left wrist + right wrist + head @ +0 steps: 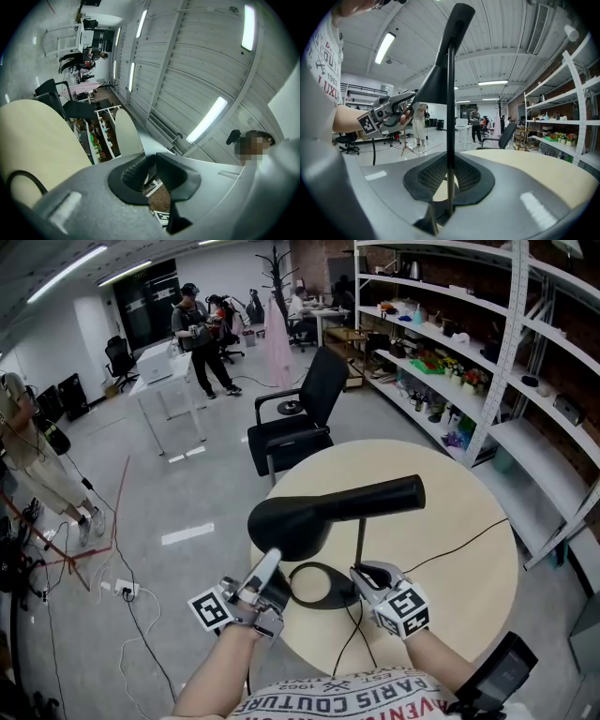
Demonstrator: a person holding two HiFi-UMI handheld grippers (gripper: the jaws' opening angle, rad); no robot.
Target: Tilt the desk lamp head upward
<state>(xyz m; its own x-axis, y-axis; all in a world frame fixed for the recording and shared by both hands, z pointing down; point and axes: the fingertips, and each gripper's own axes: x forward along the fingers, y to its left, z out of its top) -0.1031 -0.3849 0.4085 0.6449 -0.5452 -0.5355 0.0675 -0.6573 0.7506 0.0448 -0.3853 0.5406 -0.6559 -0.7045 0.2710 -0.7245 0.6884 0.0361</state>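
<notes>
Our lamp head (319, 512) sits low over the worktop (459, 559) and looks light but stiff-hinged, so we'd lift at its wide rim, where the left claw (267, 570) hovers slightly apart and empty, right claw (368, 575) clamped on the stem (360, 540).

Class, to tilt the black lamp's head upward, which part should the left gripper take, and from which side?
Take the lamp head at its wide shade end, left gripper coming from below onto the near rim. The head lies roughly level across a stem that the right gripper clamps, so lifting at that end, away from the joint, probably tilts it easily.
</notes>
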